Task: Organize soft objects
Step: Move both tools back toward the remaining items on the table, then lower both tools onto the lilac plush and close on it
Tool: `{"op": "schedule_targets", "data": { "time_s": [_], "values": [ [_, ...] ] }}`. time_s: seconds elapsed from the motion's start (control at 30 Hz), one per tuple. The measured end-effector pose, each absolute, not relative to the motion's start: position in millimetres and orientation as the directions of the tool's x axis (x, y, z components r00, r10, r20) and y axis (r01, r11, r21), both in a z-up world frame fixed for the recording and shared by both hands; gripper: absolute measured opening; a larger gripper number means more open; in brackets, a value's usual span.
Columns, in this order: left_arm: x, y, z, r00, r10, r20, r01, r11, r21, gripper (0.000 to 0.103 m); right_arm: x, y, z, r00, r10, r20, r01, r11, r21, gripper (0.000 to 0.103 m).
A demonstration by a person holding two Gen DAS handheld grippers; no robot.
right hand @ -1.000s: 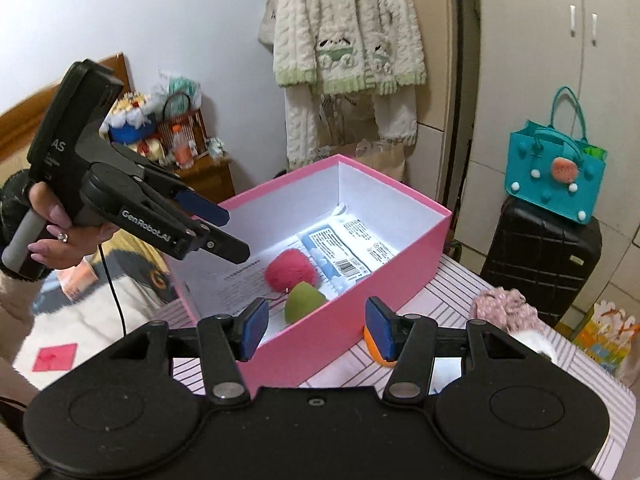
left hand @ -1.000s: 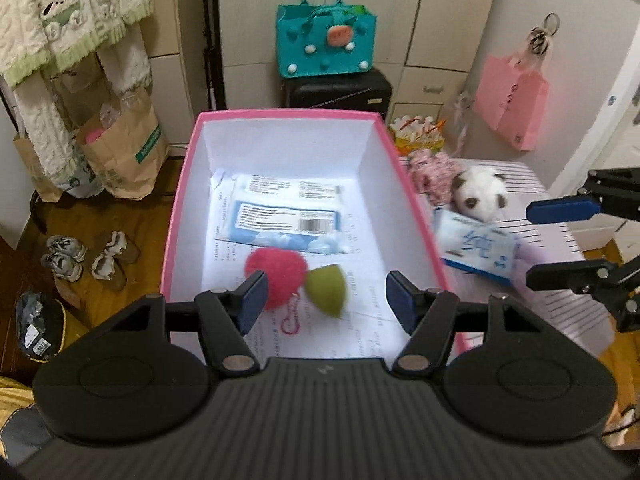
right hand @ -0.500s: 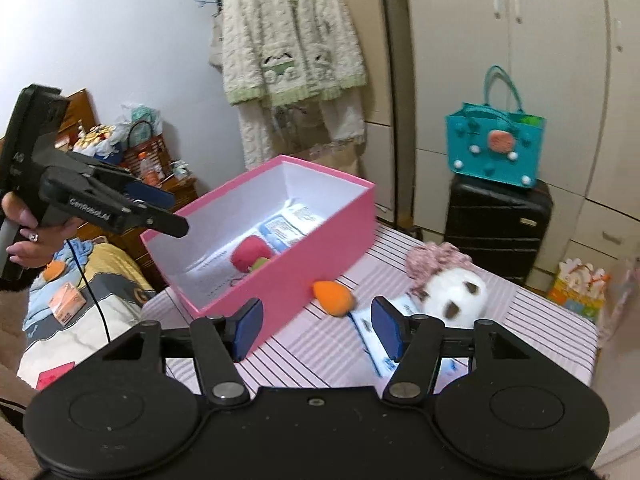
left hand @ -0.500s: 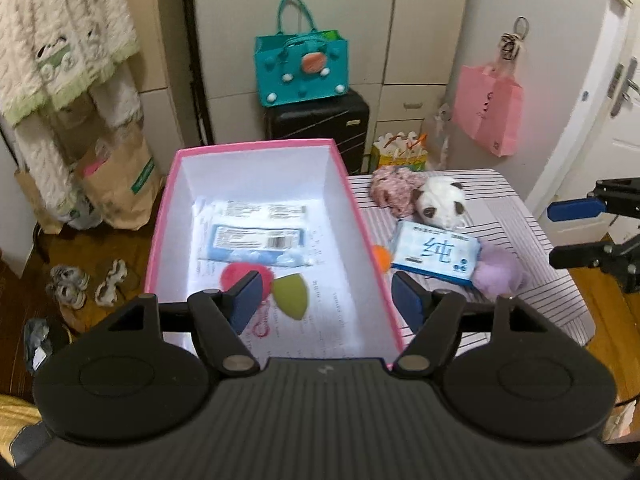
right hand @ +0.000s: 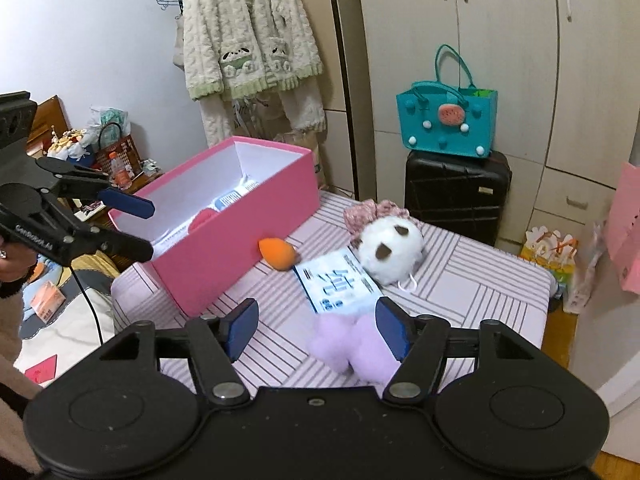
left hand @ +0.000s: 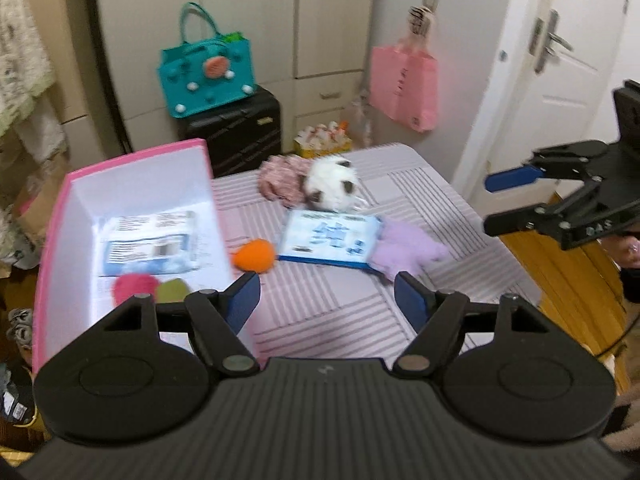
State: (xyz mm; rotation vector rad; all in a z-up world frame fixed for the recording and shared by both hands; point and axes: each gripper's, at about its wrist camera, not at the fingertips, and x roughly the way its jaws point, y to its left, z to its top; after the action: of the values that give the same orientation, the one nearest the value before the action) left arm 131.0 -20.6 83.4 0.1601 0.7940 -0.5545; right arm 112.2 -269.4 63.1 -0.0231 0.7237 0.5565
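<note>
A pink box (left hand: 56,240) (right hand: 240,248) stands on the striped table and holds a tissue pack (left hand: 150,248), a red pompom (left hand: 132,286) and a green sponge (left hand: 172,290). Right of it lie an orange sponge (left hand: 255,255) (right hand: 277,253), a blue-white tissue pack (left hand: 330,238) (right hand: 336,284), a purple plush (left hand: 404,250) (right hand: 352,350) and a panda plush (left hand: 330,188) (right hand: 388,248). My left gripper (left hand: 326,292) (right hand: 146,227) hangs above the table beside the box, jaws opening and empty. My right gripper (right hand: 317,312) (left hand: 491,204) is opening over the purple plush without touching it.
A pink knit piece (left hand: 280,178) lies behind the panda. Beyond the table stand a black suitcase (right hand: 456,196) with a teal bag (right hand: 448,124) on it, cupboards and a hanging pink bag (left hand: 402,84). The table's right edge (left hand: 500,240) drops to the wooden floor.
Both views have swung from the pink box toward the soft things on the table. Both grippers' jaws stand wider than before. The purple plush now lies under the right gripper.
</note>
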Motion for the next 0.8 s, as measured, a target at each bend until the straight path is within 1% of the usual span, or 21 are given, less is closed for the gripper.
{"op": "schedule_targets", "data": {
  "time_s": [0.13,0.27,0.37,0.43,0.6,0.67,0.73,0.8],
  "values": [
    [135.1,-39.9,70.8,0.533,-0.428,-0.73,0.566,0.821,-0.069,0.074,116.2,-280.2,44.6,0.592,0.493,-0.637,-0.494,0.847,0.196,0.072],
    [148.6,-53.8,57.9,0.525,-0.43,-0.735,0.572,0.817,-0.07,0.073,131.8,-283.7,17.3,0.529,0.537,-0.657,-0.471,0.83,0.3,0.072],
    [158.0,-64.0,45.9,0.505,-0.46,-0.73,0.579,0.808,-0.109,0.071,137.7,-281.0,-1.7,0.528,0.516,-0.674,-0.463,0.841,0.282,0.072],
    [160.9,-70.8,37.7,0.507,-0.472,-0.721,0.58,0.806,-0.119,0.071,141.8,-281.0,-11.6,0.533,0.509,-0.676,-0.468,0.843,0.265,0.072],
    [169.0,-86.6,16.3,0.502,-0.491,-0.712,0.575,0.805,-0.149,0.069,152.5,-281.7,-30.0,0.564,0.459,-0.687,-0.478,0.859,0.182,0.072],
    [172.3,-96.1,5.6,0.509,-0.485,-0.711,0.57,0.809,-0.144,0.065,156.4,-283.0,-36.8,0.564,0.456,-0.689,-0.484,0.858,0.171,0.072],
    [176.2,-107.8,-4.1,0.536,-0.475,-0.698,0.556,0.821,-0.131,0.065,159.9,-282.7,-42.1,0.558,0.463,-0.689,-0.498,0.851,0.168,0.072],
    [181.6,-116.6,-11.4,0.537,-0.485,-0.69,0.553,0.82,-0.147,0.065,162.1,-281.5,-46.2,0.571,0.465,-0.677,-0.508,0.848,0.154,0.072]
  ]
}}
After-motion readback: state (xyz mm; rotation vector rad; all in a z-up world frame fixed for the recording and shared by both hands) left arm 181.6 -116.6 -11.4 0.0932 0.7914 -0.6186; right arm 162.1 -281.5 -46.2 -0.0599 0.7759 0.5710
